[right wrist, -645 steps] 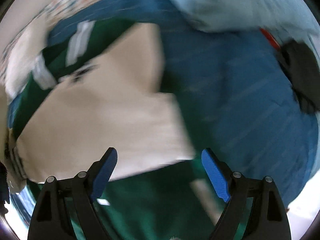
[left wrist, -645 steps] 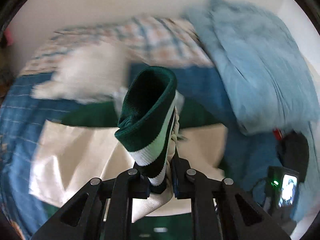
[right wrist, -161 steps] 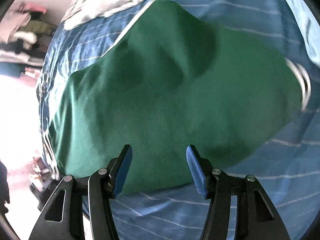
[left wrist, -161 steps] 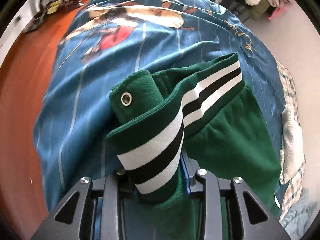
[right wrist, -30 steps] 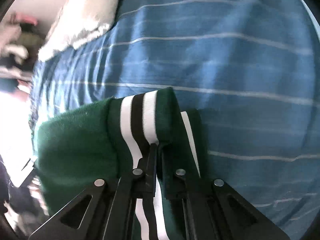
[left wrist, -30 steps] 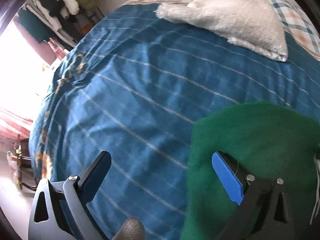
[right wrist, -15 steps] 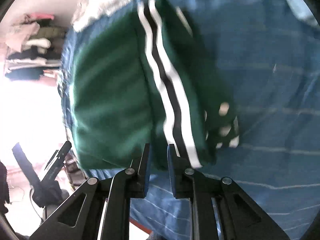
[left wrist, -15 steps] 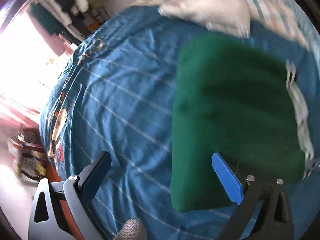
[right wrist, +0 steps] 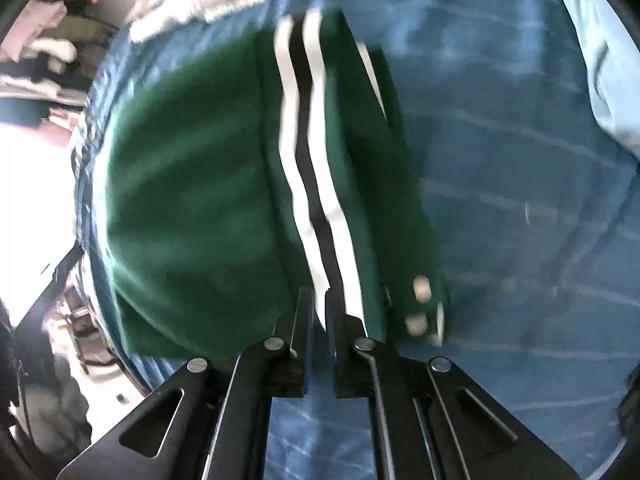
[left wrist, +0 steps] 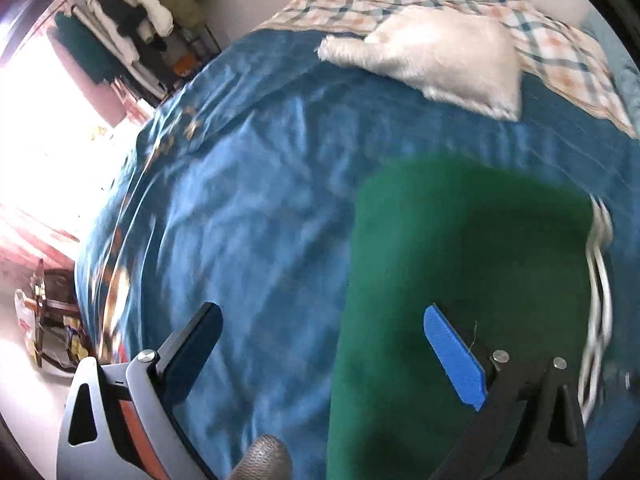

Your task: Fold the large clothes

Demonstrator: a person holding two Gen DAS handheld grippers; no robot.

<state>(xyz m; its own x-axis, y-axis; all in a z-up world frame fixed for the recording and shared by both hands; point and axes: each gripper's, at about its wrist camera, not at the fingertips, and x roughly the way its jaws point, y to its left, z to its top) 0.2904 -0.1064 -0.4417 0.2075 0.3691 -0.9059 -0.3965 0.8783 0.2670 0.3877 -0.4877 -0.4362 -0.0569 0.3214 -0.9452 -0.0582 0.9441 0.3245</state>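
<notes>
A green garment (left wrist: 460,280) with white and black striped trim lies folded into a compact block on the blue bedspread (left wrist: 248,216). My left gripper (left wrist: 320,344) is open and empty above the garment's left edge. In the right wrist view the garment (right wrist: 192,208) shows its striped band (right wrist: 310,176) running toward me. My right gripper (right wrist: 319,312) has its jaws nearly together just at the near edge of the band; the gap between them looks empty.
A white fluffy cushion (left wrist: 436,60) and a checked pillow (left wrist: 560,52) lie at the head of the bed. A light blue quilt (right wrist: 592,40) lies at the right. A rack of clothes (left wrist: 132,36) stands beyond the bed's left side.
My right gripper let go of the striped band and pulled back from the garment. My left gripper drew back too, staying open. The folded garment now lies flat on the bed.
</notes>
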